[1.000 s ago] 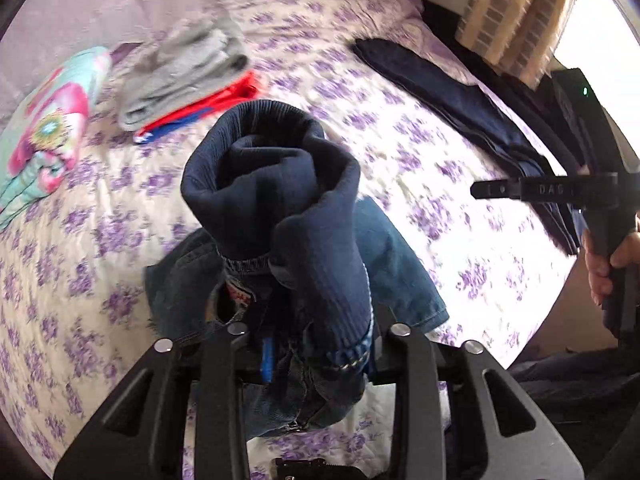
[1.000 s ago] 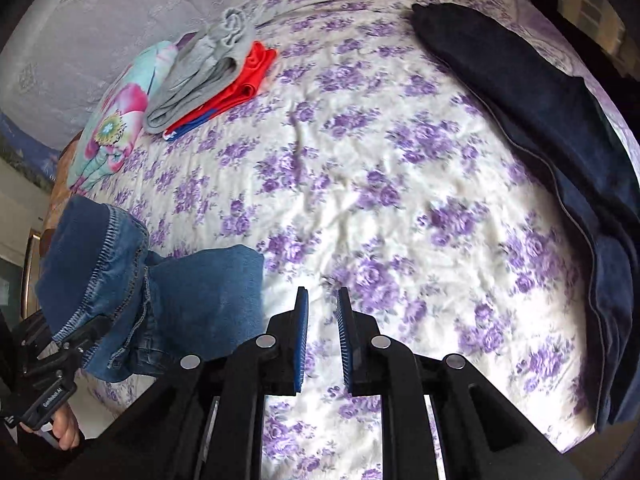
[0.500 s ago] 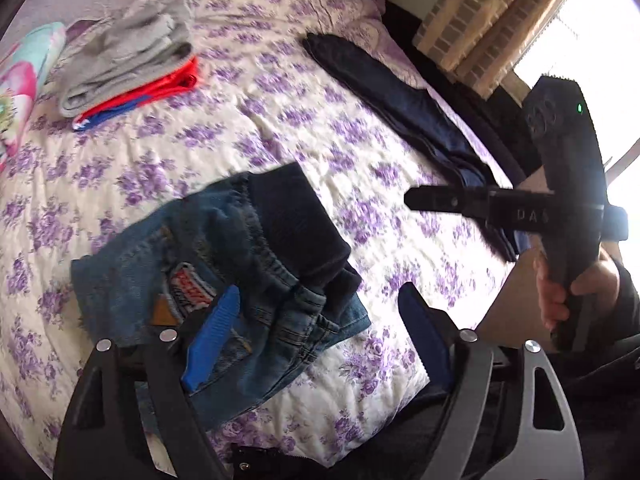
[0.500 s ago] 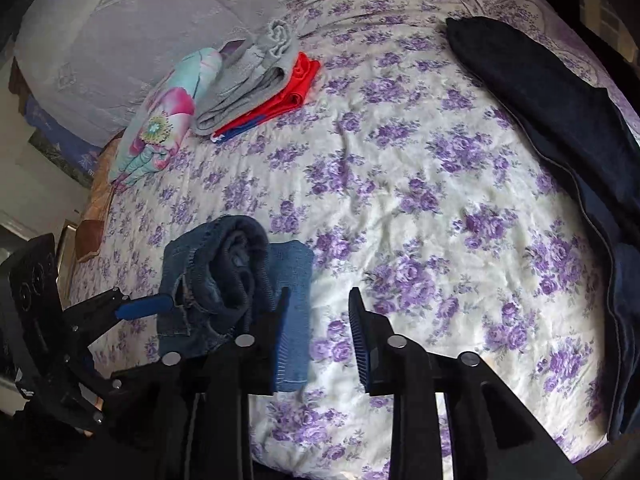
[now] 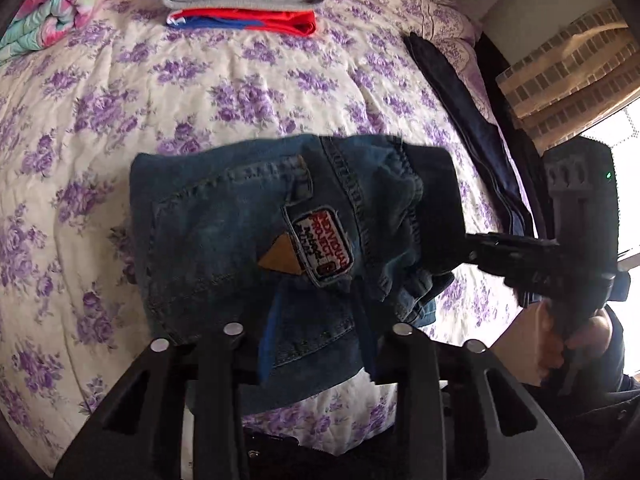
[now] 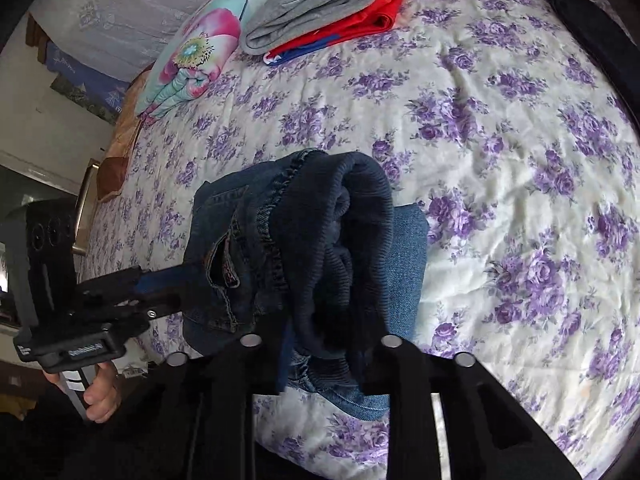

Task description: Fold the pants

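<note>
The folded jeans [image 5: 248,240] sit at the centre of both views, on the bedspread [image 5: 120,128]. The left gripper [image 5: 316,344] has its jaws around the denim's near edge, gripping it; in the right view it comes in from 9 o'clock [image 6: 176,280]. The right gripper [image 6: 320,356] clamps the dark ribbed waistband [image 6: 352,232]; in the left view it enters from 3 o'clock [image 5: 472,248]. Grey and red clothes [image 5: 248,4] lie at 12 o'clock, dark trousers [image 5: 468,120] at 2.

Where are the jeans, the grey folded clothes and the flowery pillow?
jeans [image 5: 224,232]: left wrist view, back pocket denim.
grey folded clothes [image 6: 316,4]: right wrist view, top fold.
flowery pillow [image 6: 204,40]: right wrist view, pink flower.
</note>
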Available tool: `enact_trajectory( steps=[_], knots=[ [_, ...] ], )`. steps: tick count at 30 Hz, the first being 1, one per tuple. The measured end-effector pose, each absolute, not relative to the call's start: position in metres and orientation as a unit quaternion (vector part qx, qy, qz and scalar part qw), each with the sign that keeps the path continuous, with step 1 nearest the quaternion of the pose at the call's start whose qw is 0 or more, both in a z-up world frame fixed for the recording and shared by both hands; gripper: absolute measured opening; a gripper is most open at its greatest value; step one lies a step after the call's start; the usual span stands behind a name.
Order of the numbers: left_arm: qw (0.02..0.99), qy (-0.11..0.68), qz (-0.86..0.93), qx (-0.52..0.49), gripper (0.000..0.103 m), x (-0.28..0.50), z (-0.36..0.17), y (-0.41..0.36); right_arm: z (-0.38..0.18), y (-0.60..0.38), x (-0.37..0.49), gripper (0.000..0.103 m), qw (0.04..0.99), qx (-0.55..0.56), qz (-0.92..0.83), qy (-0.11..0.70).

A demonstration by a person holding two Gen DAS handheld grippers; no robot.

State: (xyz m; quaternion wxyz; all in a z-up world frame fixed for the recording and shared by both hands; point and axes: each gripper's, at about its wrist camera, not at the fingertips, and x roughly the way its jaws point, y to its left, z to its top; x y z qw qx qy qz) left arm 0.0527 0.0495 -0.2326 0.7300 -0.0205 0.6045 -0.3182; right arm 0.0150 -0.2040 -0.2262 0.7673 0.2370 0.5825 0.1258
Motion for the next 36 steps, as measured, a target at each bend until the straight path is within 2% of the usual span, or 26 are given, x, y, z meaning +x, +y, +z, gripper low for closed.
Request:
enact_trajectory(
  steps=[10,11,14,19,21,23,29,32,34,36],
  knots=[
    [0.714,0.623,-0.32,-0.022,0.025,0.053,-0.26,0.04,-0.259,-0.211,0.01,0.02,0.747,0.243,0.08,0.614],
    [0.714,0.624,-0.317,-0.019,0.024,0.053,-0.256,0.041,-0.253,-0.209,0.01,0.021,0.749,0.232,0.083,0.615],
    [0.74,0.602,-0.3,0.002,0.024,0.045,-0.232,0.053,-0.228,-0.204,0.013,0.035,0.758,0.172,0.077,0.624],
    [0.768,0.575,-0.28,-0.041,0.024,0.031,-0.202,0.097,-0.153,-0.199,0.037,0.036,0.797,0.116,0.092,0.585],
    [0.772,0.573,-0.269,-0.062,0.024,0.029,-0.198,0.112,-0.13,-0.177,0.056,0.045,0.816,0.09,0.133,0.556],
    [0.774,0.571,-0.264,-0.074,0.024,0.026,-0.197,0.119,-0.126,-0.141,0.082,0.047,0.817,0.053,0.185,0.544],
    [0.763,0.573,-0.289,-0.081,0.024,0.018,-0.205,0.102,-0.195,-0.026,0.141,0.044,0.77,-0.095,0.246,0.581],
    [0.738,0.601,-0.298,-0.078,0.024,0.023,-0.232,0.089,-0.234,-0.004,0.152,0.042,0.746,-0.157,0.219,0.609],
    [0.731,0.616,-0.286,-0.063,0.024,0.025,-0.253,0.083,-0.256,-0.005,0.158,0.045,0.737,-0.148,0.201,0.628],
    [0.735,0.614,-0.282,-0.06,0.024,0.025,-0.257,0.083,-0.265,-0.01,0.164,0.052,0.736,-0.123,0.19,0.638]
  ],
)
